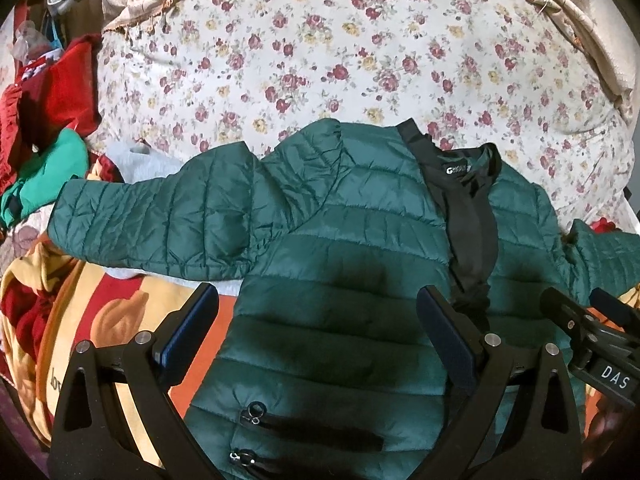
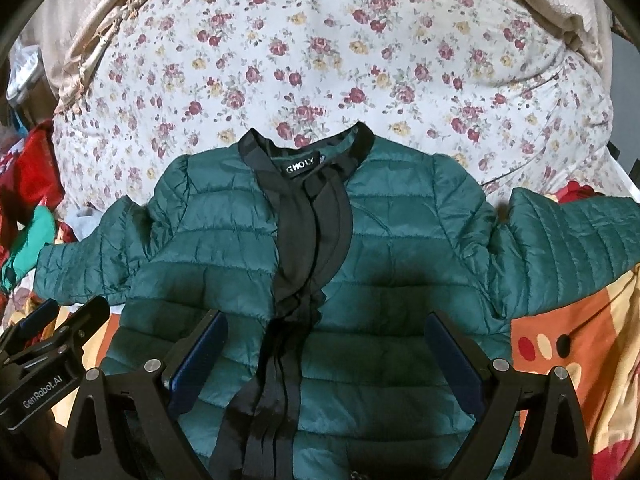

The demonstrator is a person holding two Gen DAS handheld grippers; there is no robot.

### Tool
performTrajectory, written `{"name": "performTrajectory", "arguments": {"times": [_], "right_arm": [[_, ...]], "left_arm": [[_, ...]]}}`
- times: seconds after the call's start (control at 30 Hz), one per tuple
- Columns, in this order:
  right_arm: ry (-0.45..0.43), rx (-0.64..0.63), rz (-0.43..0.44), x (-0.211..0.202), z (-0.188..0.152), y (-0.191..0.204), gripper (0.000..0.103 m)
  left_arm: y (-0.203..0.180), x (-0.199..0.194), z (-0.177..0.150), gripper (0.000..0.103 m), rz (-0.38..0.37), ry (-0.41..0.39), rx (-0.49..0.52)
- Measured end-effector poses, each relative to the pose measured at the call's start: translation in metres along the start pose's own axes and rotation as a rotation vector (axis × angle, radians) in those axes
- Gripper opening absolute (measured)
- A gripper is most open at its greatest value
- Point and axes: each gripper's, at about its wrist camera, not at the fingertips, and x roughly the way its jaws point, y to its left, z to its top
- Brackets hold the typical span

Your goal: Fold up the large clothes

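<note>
In the left wrist view, the green quilted jacket (image 1: 352, 248) is lying front-up on a patterned blanket (image 1: 100, 344), collar toward the floral quilt (image 1: 340, 52), 1 sleeve reaching left. The left gripper (image 1: 318, 320) is hovering over its lower front, jaws gaping wide, gripping nothing. In the right wrist view, the right gripper (image 2: 326, 344) is hanging wide open above the jacket's black placket (image 2: 308, 232), empty too.
</note>
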Motion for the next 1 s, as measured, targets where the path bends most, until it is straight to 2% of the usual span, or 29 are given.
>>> {"name": "performTrajectory", "arguments": {"times": [0.73,1.0], "right_arm": [[0.044,0.001,0.004,0.026,-0.012,0.004,0.098],[0.059,0.000,0.005,0.032,-0.014,0.003,0.098]], "left_arm": [[0.017,0.014,-0.007,0.100,0.039,0.020,-0.020],[0.021,0.012,-0.006,0.100,0.053,-0.003,-0.001]]}}
